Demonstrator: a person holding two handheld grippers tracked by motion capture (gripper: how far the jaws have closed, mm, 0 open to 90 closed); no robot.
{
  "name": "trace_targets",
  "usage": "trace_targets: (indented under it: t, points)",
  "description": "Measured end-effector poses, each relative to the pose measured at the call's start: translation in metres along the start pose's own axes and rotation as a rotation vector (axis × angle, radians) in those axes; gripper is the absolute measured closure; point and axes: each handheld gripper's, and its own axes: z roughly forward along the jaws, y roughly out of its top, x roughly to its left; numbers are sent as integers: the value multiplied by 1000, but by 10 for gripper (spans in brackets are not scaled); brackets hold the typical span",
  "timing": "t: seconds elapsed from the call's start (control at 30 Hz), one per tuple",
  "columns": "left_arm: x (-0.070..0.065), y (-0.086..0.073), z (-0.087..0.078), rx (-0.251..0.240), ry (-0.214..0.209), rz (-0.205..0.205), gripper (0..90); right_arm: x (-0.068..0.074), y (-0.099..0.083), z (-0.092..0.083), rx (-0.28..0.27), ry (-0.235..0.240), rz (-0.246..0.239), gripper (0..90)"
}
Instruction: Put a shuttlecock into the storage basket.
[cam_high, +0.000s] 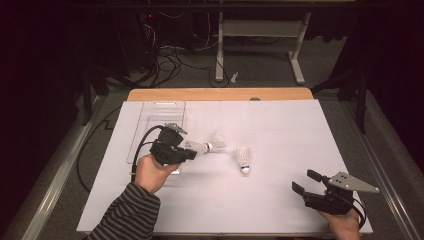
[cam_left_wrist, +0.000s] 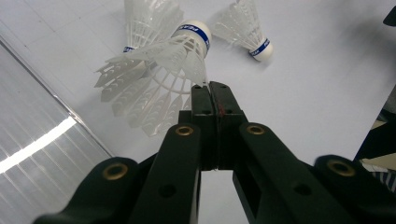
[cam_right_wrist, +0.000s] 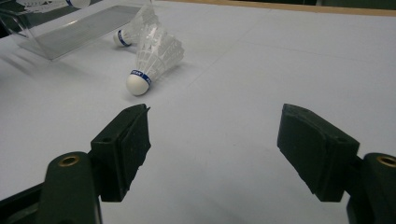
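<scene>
My left fingers pinch a white shuttlecock's feather edge; my right fingers are spread, holding nothing.

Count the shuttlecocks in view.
3. The held shuttlecock is pinched by its skirt in the left gripper; the second shuttlecock lies just behind it; the third shuttlecock lies farther right on the table. None seems hidden.

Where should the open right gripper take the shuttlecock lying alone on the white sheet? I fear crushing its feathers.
Grip the shuttlecock by its round cork, probably from above. It lies on its side, cork toward the right gripper, flared skirt behind.
</scene>
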Motion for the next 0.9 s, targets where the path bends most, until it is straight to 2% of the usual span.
trace_targets:
  t: [0.9]
  points:
    - [14, 1, -19, -63, 28, -40, 899, 0, 0, 0, -3, 0, 1, 259]
